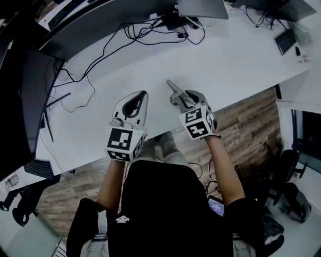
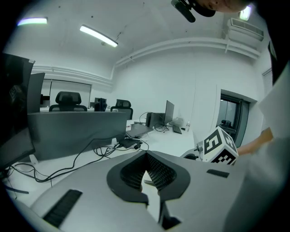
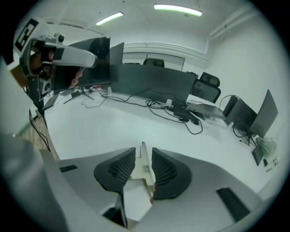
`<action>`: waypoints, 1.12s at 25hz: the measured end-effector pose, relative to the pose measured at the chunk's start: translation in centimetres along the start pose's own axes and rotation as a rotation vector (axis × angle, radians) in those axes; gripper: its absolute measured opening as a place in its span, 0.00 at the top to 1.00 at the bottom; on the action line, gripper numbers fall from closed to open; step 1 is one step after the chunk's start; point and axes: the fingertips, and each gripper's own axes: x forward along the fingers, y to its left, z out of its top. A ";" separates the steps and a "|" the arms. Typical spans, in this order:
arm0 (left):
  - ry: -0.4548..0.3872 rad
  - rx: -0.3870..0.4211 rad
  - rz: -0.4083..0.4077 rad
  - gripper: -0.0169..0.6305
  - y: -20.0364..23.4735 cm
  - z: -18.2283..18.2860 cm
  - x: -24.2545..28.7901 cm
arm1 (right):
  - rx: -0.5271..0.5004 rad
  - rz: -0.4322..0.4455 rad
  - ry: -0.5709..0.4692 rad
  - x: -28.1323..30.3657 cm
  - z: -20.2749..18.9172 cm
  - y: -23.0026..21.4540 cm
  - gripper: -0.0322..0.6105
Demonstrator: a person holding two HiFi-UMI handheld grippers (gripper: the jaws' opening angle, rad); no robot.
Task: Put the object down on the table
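Closest to the head camera is the person's dark top (image 1: 170, 211), filling the 6 o'clock part of the view, with both bare forearms reaching up from it toward the white worktop (image 1: 225, 65).

At about 9 o'clock from the centre, the left gripper (image 1: 144, 94) hangs over the near edge of the worktop, its marker cube (image 1: 122, 143) toward the person. Its own view shows the two dark ribbed pads meeting at their tips, with nothing between them.

Just right of centre is the right gripper (image 1: 179, 99), tilted downward, its marker cube (image 1: 197, 123) also toward the person. It is clamped narrowly on a thin metal piece (image 1: 172, 86). The flat part of the piece sits between the pads, and an upright fin (image 3: 143, 149) lies close along the right-hand pad and runs out past the fingertips. From above, the piece juts out of the jaws toward 10 o'clock. It is off the worktop, whose bare white surface shows well below it in the right gripper view.

Black cables (image 1: 140, 32) loop across the far side of the worktop at 11 o'clock. A laptop (image 1: 203, 7) sits at 12 o'clock and a keyboard (image 1: 286, 41) at 2 o'clock. A dark monitor (image 1: 25, 100) stands at the 9 o'clock edge. Wood-patterned floor (image 1: 251, 130) shows at 4 o'clock, with a black office chair (image 1: 283, 173) on it.
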 end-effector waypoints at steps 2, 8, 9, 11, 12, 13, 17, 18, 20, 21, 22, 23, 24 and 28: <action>-0.014 0.012 -0.001 0.95 -0.3 1.1 -0.3 | 0.036 -0.022 -0.049 -1.5 1.3 -0.8 0.80; -0.062 0.045 -0.015 0.95 -1.4 3.7 -1.2 | 0.114 -0.088 -0.202 -6.7 5.5 -2.9 0.86; -0.069 0.048 -0.015 0.95 -1.6 4.1 -1.4 | 0.125 -0.098 -0.224 -7.6 6.0 -3.2 0.86; -0.084 0.059 -0.014 0.95 -1.9 5.0 -1.7 | 0.145 -0.119 -0.266 -9.3 7.0 -3.7 0.87; -0.092 0.067 -0.013 0.95 -2.0 5.6 -1.9 | 0.152 -0.129 -0.287 -10.2 7.5 -3.9 0.88; -0.102 0.077 -0.012 0.95 -2.1 6.2 -2.1 | 0.157 -0.137 -0.306 -10.9 7.9 -4.1 0.88; -0.149 0.110 -0.002 0.95 -2.4 8.6 -2.9 | 0.176 -0.168 -0.384 -14.0 9.9 -4.9 0.89; -0.160 0.120 0.000 0.95 -2.5 9.1 -3.1 | 0.182 -0.175 -0.404 -14.7 10.3 -5.1 0.90; -0.182 0.141 0.004 0.95 -2.7 10.2 -3.5 | 0.189 -0.192 -0.442 -16.1 11.1 -5.6 0.90; -0.193 0.149 0.004 0.95 -2.9 10.8 -3.7 | 0.190 -0.202 -0.460 -16.8 11.5 -5.9 0.90; -0.204 0.155 0.004 0.95 -3.1 11.4 -3.9 | 0.189 -0.212 -0.478 -17.5 11.9 -6.3 0.90; -0.216 0.164 0.006 0.95 -3.2 12.1 -4.0 | 0.188 -0.223 -0.496 -18.1 12.3 -6.6 0.90; -0.228 0.175 0.008 0.95 -3.3 12.6 -4.2 | 0.188 -0.233 -0.514 -18.7 12.6 -7.0 0.91; -0.257 0.195 0.004 0.95 -4.1 14.2 -4.8 | 0.199 -0.269 -0.573 -21.1 13.7 -7.6 0.91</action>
